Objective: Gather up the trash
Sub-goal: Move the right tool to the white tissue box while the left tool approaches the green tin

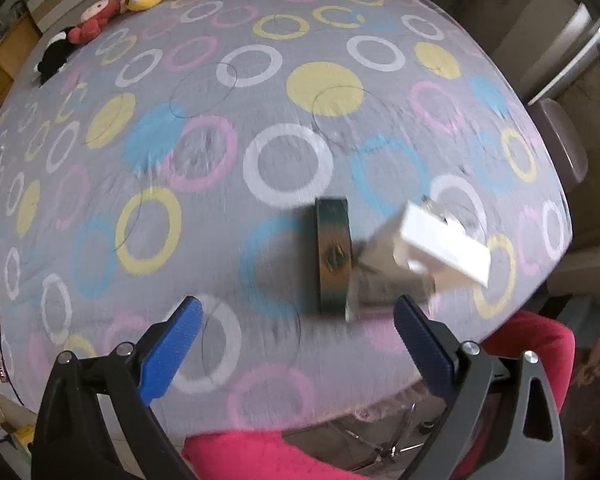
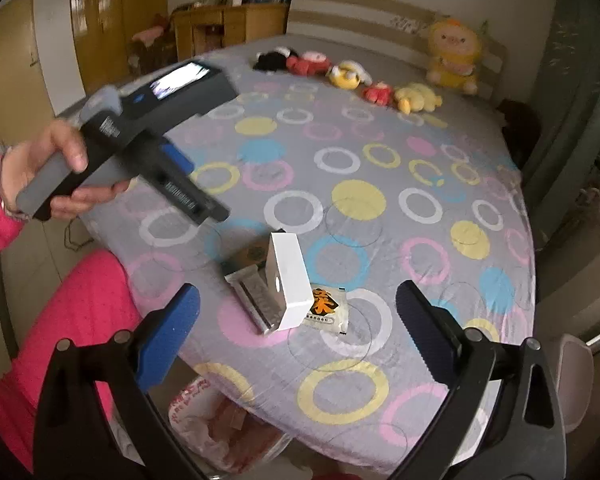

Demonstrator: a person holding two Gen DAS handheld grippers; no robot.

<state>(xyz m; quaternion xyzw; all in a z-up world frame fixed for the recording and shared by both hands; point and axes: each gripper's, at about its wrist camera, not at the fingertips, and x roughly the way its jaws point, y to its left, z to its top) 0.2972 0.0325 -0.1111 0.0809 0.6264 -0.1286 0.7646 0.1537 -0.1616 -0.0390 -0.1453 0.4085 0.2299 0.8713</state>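
Observation:
A pile of trash lies near the bed's front edge: a white box (image 2: pixel 288 280) (image 1: pixel 444 244), a silvery wrapper (image 2: pixel 254 296) (image 1: pixel 392 284), a dark green-brown box (image 1: pixel 333 254) (image 2: pixel 252 254) and a white sachet with an orange character (image 2: pixel 326 308). My left gripper (image 1: pixel 298 332) is open and empty, hovering just short of the dark box. My right gripper (image 2: pixel 298 316) is open and empty, above the white box and sachet. The left gripper body (image 2: pixel 156 128), held by a hand, shows at the left of the right wrist view.
The bed (image 1: pixel 260 120) has a grey sheet with coloured circles. Plush toys (image 2: pixel 380 80) line its far end. A bin with a plastic bag (image 2: pixel 220 424) stands below the bed's front edge. The person's pink legs (image 2: pixel 80 320) are at the left. A wooden desk (image 2: pixel 228 20) stands behind.

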